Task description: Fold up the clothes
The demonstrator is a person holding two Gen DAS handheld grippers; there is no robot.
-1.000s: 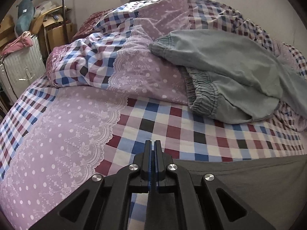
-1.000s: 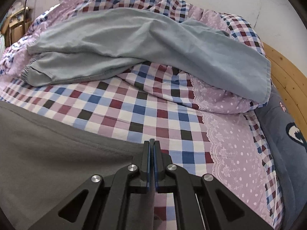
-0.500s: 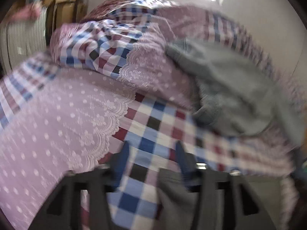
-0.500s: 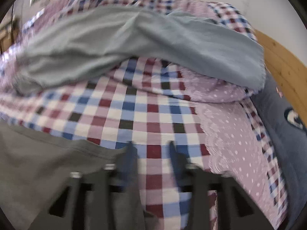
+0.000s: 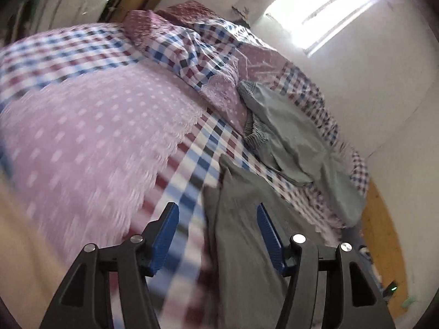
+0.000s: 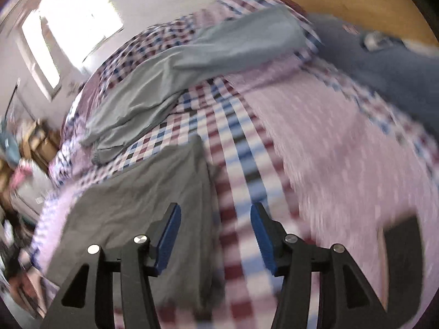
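A: Where are our claws? Both views are blurred.

B: Our left gripper [image 5: 218, 219] has its blue pads [image 5: 164, 235] apart, with nothing pinched. Its jaws have just been opening. The dark grey garment [image 5: 247, 233] lies on the bed below, and its edge shows in the gap, but the pads do not press on it.

A: And the right?

B: Our right gripper [image 6: 215, 219] stands apart too, its jaws having just been opening further. Its left pad [image 6: 168, 235] hangs over the same dark grey garment [image 6: 142, 200]; its right pad is over the checked sheet [image 6: 241, 170]. Nothing is clamped.

A: So where is the garment?

B: Flat on the checked sheet [image 5: 197, 148], beside the pink dotted panel [image 5: 90, 131]. Whether a finger brushes it, we cannot tell through the blur.

A: What else do we see?

B: Light grey trousers [image 5: 296, 142] lie farther back, draped over the bunched quilt [image 5: 192, 46], apart from the dark garment. In the right view the trousers [image 6: 192, 63] stretch across the bed toward a dark blue pillow [image 6: 384, 63] by the wooden headboard [image 6: 356, 0]. A bright window [image 5: 323, 8] fills the far wall.
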